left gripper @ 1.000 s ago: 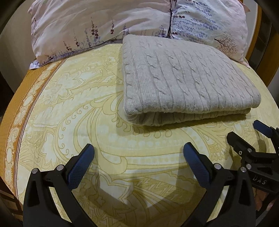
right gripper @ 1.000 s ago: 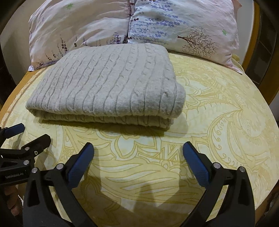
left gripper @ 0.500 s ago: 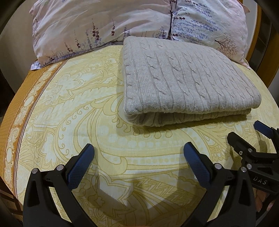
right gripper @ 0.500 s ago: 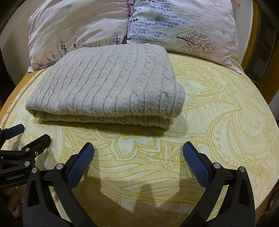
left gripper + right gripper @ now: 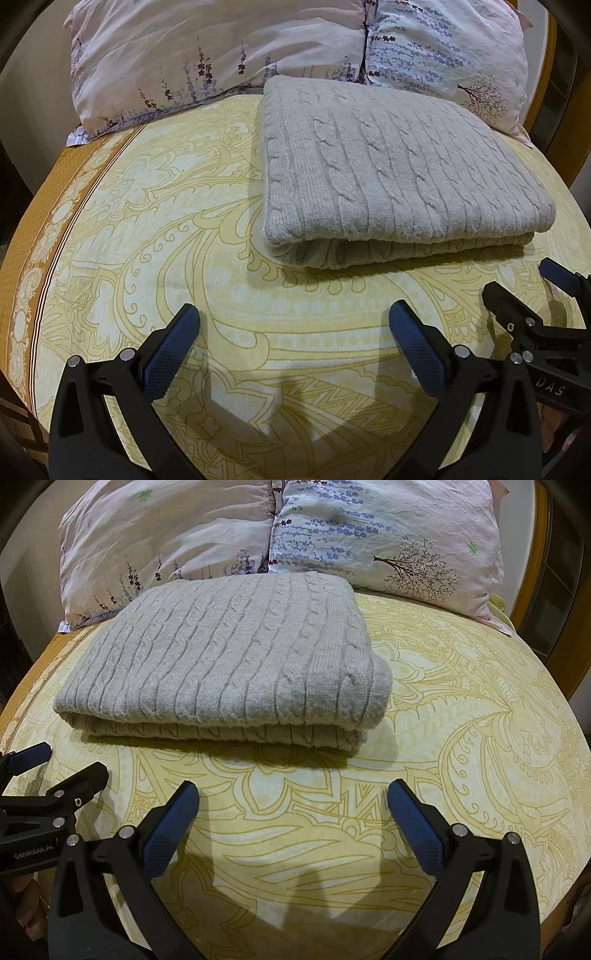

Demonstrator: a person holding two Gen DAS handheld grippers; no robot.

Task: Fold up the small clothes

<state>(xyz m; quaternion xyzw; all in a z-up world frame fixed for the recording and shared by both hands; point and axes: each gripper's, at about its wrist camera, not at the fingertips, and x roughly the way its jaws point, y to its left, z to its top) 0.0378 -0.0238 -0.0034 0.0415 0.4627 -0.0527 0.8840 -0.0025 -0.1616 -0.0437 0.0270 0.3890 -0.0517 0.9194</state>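
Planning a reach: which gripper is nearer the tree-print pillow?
Right. The right gripper faces the tree-print pillow across the sweater; the left gripper sits further left.

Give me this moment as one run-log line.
sweater: folded, flat on bedsheet, against pillows | left gripper: open, empty, short of sweater | right gripper: open, empty
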